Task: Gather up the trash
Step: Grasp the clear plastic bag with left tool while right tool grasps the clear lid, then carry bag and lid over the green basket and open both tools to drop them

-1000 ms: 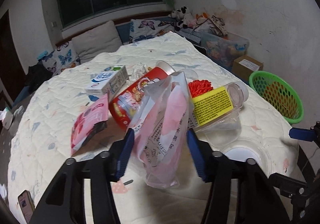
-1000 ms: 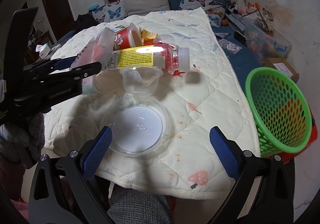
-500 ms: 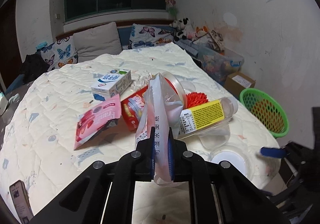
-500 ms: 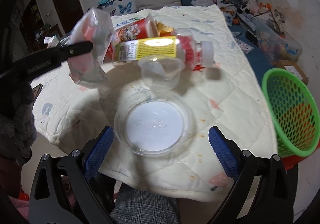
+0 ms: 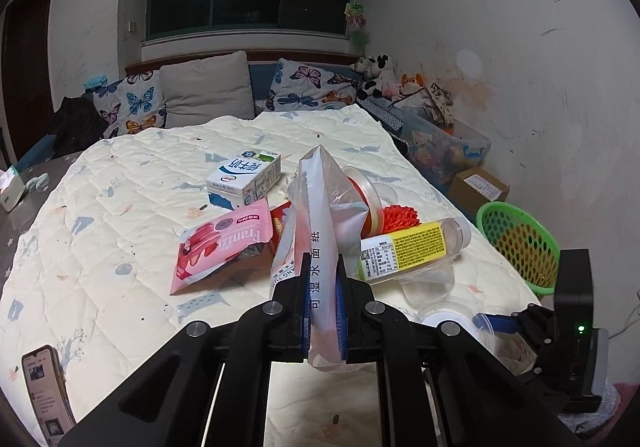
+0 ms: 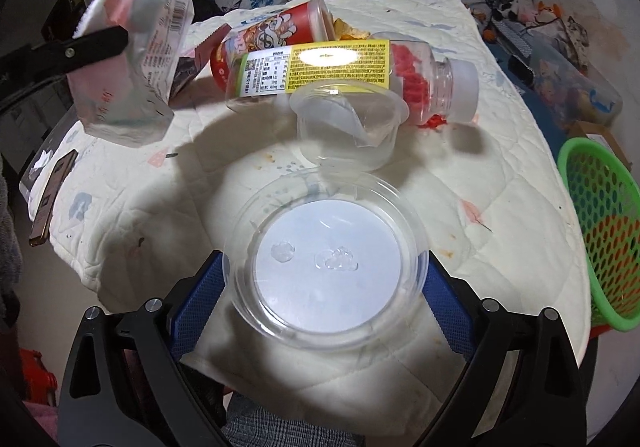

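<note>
Left gripper (image 5: pixel 323 287) jaws clamped tight on crinkled clear-and-pink wet-wipe bag (image 5: pixel 320 223), lifted off quilted cream bedcover (image 5: pixel 120 207)

Left view only: glossy pink Franzzi wrapper (image 5: pixel 222 247) and milk carton (image 5: pixel 244 175), beyond bag; phone (image 5: pixel 44 387) near bedcover edge

Right view only: right gripper (image 6: pixel 324 287) jaws wide apart, blue mesh pads flanking round clear plastic lid (image 6: pixel 324 267), not pressing it; small clear cup (image 6: pixel 348 123) just beyond lid

Both views: yellow-labelled clear bottle (image 6: pixel 340 67) lying on side; perforated green basket (image 6: pixel 600 223) off bedcover's right edge
</note>
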`<action>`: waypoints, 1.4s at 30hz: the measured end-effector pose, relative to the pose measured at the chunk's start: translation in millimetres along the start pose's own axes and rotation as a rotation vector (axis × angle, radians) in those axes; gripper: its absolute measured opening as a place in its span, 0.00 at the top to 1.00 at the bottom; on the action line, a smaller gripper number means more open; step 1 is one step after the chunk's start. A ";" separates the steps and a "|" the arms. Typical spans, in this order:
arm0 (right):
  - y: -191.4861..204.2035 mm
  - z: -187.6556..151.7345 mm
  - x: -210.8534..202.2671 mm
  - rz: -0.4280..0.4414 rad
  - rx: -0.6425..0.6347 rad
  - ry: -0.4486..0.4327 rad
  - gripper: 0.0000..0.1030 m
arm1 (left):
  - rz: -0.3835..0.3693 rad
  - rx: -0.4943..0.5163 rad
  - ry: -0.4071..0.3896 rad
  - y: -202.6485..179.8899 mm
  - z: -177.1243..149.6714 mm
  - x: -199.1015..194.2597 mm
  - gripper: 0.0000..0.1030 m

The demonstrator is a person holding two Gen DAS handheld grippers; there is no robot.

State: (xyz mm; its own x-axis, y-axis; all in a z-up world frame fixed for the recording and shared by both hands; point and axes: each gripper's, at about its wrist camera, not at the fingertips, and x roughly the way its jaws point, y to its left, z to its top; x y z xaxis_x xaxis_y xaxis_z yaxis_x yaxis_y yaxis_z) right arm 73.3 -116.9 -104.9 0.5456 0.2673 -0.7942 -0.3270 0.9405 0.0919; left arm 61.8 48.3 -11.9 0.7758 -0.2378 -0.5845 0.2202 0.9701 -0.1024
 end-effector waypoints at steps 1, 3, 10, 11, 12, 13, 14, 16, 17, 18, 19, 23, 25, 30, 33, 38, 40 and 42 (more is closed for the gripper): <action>0.2 -0.1 0.0 -0.002 -0.002 -0.001 0.09 | -0.001 0.001 -0.001 -0.2 0.5 -0.2 0.91; 0.6 -1.0 -0.7 -0.007 -0.005 -0.003 0.10 | -0.007 0.002 -0.002 -0.3 0.9 -0.5 0.91; -5.2 -3.0 -18.5 -0.005 0.008 -0.027 0.10 | -0.033 0.021 -0.006 -9.4 6.0 0.0 0.91; -6.8 -3.5 -21.9 -0.006 0.010 -0.031 0.10 | -0.038 0.025 -0.006 -11.4 7.2 0.4 0.91; -8.8 -4.1 -25.8 -0.008 0.014 -0.037 0.10 | -0.042 0.029 -0.006 -13.5 7.6 0.8 0.91; -10.3 -4.5 -28.9 -0.009 0.018 -0.040 0.10 | -0.050 0.035 -0.006 -16.8 8.2 1.4 0.91; -12.5 -5.3 -32.1 -0.010 0.022 -0.044 0.10 | -0.055 0.039 -0.005 -18.9 9.2 2.0 0.91; -16.6 -6.9 -38.1 -0.015 0.031 -0.050 0.10 | -0.067 0.046 -0.003 -23.7 10.0 2.7 0.91; -19.1 -7.8 -41.3 -0.015 0.037 -0.053 0.10 | -0.075 0.051 -0.002 -27.3 10.9 3.5 0.91; -22.1 -8.7 -45.0 -0.014 0.045 -0.058 0.10 | -0.082 0.057 -0.001 -30.8 12.0 4.4 0.91; -23.6 -9.3 -47.5 -0.016 0.051 -0.062 0.10 | -0.086 0.062 -0.001 -33.3 12.8 4.7 0.91; -38.5 -9.6 -62.1 -0.034 0.086 -0.092 0.10 | -0.122 0.077 0.004 -46.1 18.7 8.4 0.91; -48.4 -7.5 -68.8 -0.048 0.109 -0.112 0.10 | -0.141 0.088 0.006 -54.0 23.4 11.0 0.91; -90.1 -5.1 -85.5 -0.124 0.182 -0.153 0.10 | -0.198 0.120 0.011 -79.0 37.7 21.2 0.91; -122.7 -6.2 -92.5 -0.187 0.231 -0.162 0.10 | -0.224 0.147 0.022 -98.4 45.3 32.7 0.91; -178.2 -12.2 -97.1 -0.272 0.300 -0.158 0.10 | -0.286 0.184 0.054 -136.8 58.1 57.3 0.91; -199.9 -16.8 -96.2 -0.303 0.330 -0.147 0.10 | -0.302 0.202 0.067 -152.5 62.3 67.6 0.91; -219.0 -21.8 -93.8 -0.316 0.360 -0.134 0.10 | -0.316 0.213 0.078 -163.5 65.6 76.0 0.91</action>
State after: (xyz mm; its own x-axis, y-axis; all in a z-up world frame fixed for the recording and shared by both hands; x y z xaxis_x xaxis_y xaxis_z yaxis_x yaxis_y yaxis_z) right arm 76.9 -352.5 -63.6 0.6774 -0.0396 -0.7345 0.1442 0.9863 0.0798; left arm 123.6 -131.6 13.2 0.6044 -0.5109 -0.6113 0.5654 0.8157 -0.1227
